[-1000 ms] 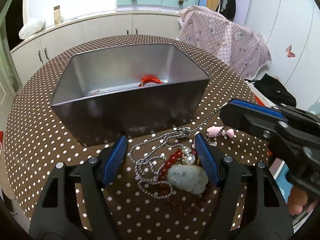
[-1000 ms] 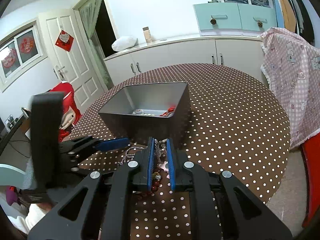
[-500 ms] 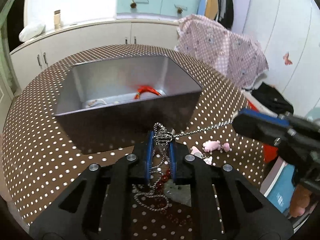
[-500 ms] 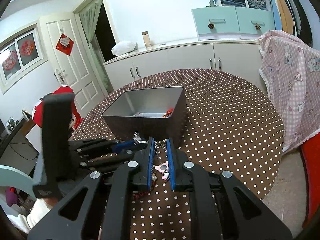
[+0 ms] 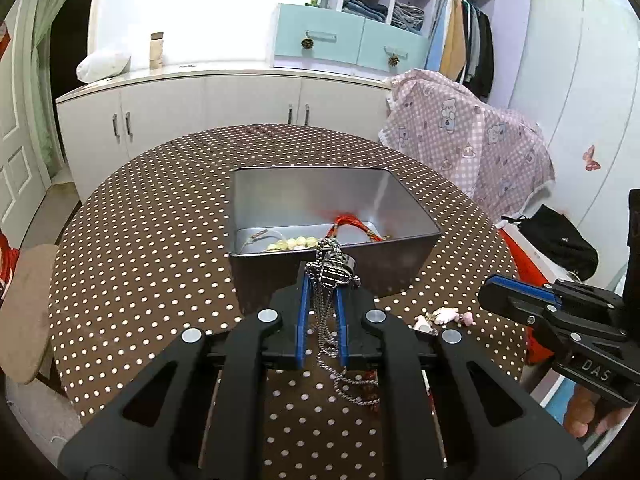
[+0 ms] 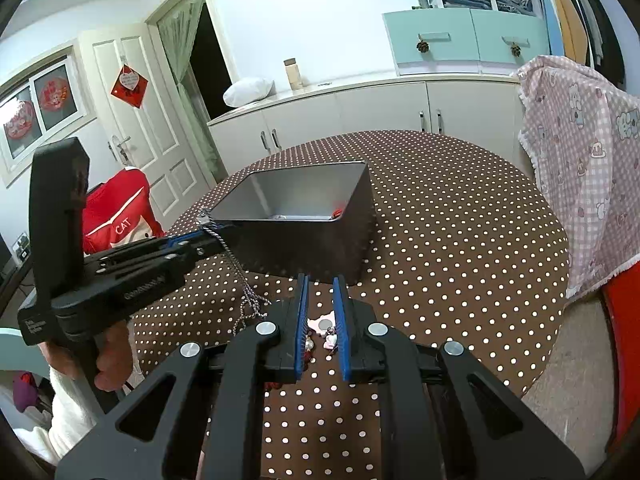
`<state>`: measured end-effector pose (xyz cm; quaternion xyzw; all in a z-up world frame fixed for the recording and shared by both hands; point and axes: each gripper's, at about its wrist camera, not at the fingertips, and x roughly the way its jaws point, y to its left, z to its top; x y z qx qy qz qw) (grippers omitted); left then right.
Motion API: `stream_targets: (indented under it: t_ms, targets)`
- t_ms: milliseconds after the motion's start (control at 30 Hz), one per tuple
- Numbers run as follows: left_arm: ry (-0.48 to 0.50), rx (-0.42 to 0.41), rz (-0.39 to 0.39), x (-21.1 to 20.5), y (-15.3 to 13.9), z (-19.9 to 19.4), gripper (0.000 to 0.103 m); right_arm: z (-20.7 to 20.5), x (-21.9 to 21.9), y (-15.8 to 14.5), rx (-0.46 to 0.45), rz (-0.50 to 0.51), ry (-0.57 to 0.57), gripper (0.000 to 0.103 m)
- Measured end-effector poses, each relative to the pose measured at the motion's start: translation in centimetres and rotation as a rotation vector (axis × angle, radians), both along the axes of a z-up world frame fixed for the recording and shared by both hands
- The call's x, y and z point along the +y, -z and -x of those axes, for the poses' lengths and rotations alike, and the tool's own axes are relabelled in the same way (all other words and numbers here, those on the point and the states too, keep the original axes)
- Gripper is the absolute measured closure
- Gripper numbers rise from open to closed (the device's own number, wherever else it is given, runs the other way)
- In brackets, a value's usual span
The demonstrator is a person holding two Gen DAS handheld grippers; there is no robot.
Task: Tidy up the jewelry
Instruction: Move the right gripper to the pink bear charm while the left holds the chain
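My left gripper [image 5: 322, 280] is shut on a silver chain necklace [image 5: 331, 270] and holds it in the air just in front of the metal box [image 5: 408, 256]; the chain hangs down to the table. It also shows in the right wrist view [image 6: 208, 236] with the chain [image 6: 240, 276] dangling. The box holds a red cord and pale beads [image 5: 292, 243]. My right gripper [image 6: 320, 284] is shut with nothing between its pads, above a pink charm [image 6: 326, 322] on the table. The pink charm [image 5: 444, 315] lies right of my left gripper.
The box [image 6: 304, 236] stands mid-table on a brown polka-dot cloth [image 6: 460, 248]. A chair with pink checked fabric [image 5: 464, 136] stands at the table's right. White cabinets [image 5: 200, 104] are behind. A red chair [image 6: 116, 216] stands at the left.
My left gripper closed on the silver chain and lifted it off the table toward the box. The right gripper drew back to the right, away from the pile.
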<state>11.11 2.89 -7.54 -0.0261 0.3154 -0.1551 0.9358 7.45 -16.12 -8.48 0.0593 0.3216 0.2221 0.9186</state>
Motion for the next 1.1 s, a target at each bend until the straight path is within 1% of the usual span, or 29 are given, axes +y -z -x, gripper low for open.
stream_targets:
  t_ms: [200, 367, 433, 533, 733, 833, 900, 967, 1033, 1100]
  targets:
    - [-0.015, 0.000, 0.017, 1.2, 0.0, 0.7, 0.091, -0.4, -0.1, 0.8, 0.021, 0.017, 0.010, 0.092]
    - [-0.013, 0.012, 0.013, 1.5, 0.7, 1.1, 0.091, -1.3, -0.7, 2.5, 0.071, 0.068, 0.051, 0.090]
    - [-0.013, 0.020, 0.013, 1.5, 1.2, 1.2, 0.091, -1.6, -0.4, 3.2, 0.085, 0.087, 0.051, 0.090]
    - [-0.016, 0.033, 0.013, 1.6, 1.8, 1.3, 0.091, -1.7, -0.1, 3.7, 0.089, 0.110, 0.044, 0.090]
    - [-0.023, 0.050, 0.016, 1.9, 2.6, 1.3, 0.091, -1.8, 0.3, 3.7, 0.085, 0.131, 0.042, 0.089]
    - [-0.028, 0.063, 0.022, 2.1, 3.1, 1.3, 0.091, -1.7, 0.7, 3.9, 0.078, 0.151, 0.030, 0.084]
    - [-0.030, 0.069, 0.023, 2.1, 3.3, 1.3, 0.091, -1.4, 0.9, 3.9, 0.070, 0.155, 0.016, 0.072]
    - [-0.031, 0.073, 0.024, 2.2, 3.4, 1.4, 0.091, -1.3, 1.3, 4.0, 0.059, 0.171, 0.008, 0.065]
    - [-0.034, 0.076, 0.025, 2.3, 3.6, 1.4, 0.091, -1.2, 1.4, 4.1, 0.049, 0.185, 0.011, 0.065]
    - [-0.039, 0.082, 0.027, 2.4, 3.7, 1.3, 0.091, -1.2, 1.2, 4.2, 0.048, 0.178, 0.009, 0.065]
